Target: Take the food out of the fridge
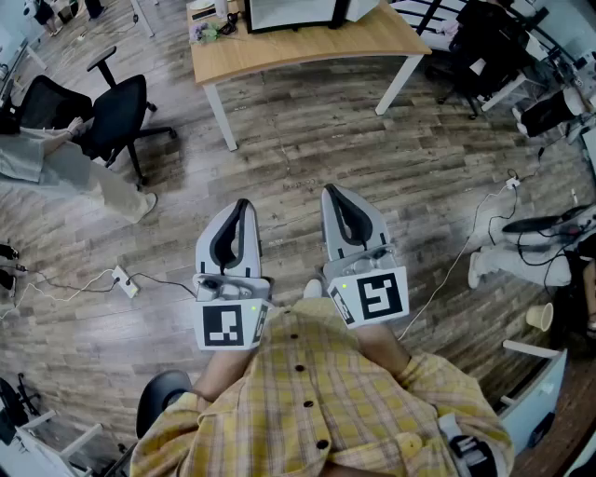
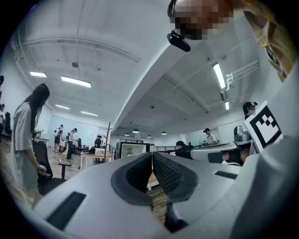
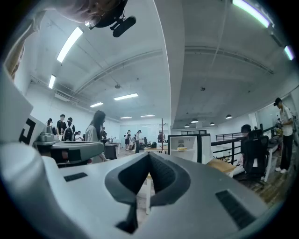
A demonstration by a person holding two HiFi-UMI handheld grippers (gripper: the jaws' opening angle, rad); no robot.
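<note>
Both grippers are held side by side in front of my yellow plaid shirt, pointing level across the wooden floor. My left gripper (image 1: 240, 207) is shut with nothing between its jaws, and its closed pads (image 2: 152, 156) meet in a thin line. Beside it, my right gripper (image 1: 333, 193) is also shut and empty, its tips (image 3: 149, 156) pressed together. Ahead stands a wooden table (image 1: 307, 47) that carries a white, dark-framed box (image 1: 289, 11). In the right gripper view this box (image 3: 187, 144) shows an open front with a small yellowish item on a shelf. Both grippers are well short of the table.
A black office chair (image 1: 116, 112) and a seated person's legs (image 1: 65, 168) are at the left. A power strip (image 1: 124, 279) and cables lie on the floor. Another person's legs (image 1: 521, 261), a paper cup (image 1: 539, 317) and more chairs are at the right. Several people stand farther off (image 3: 96, 130).
</note>
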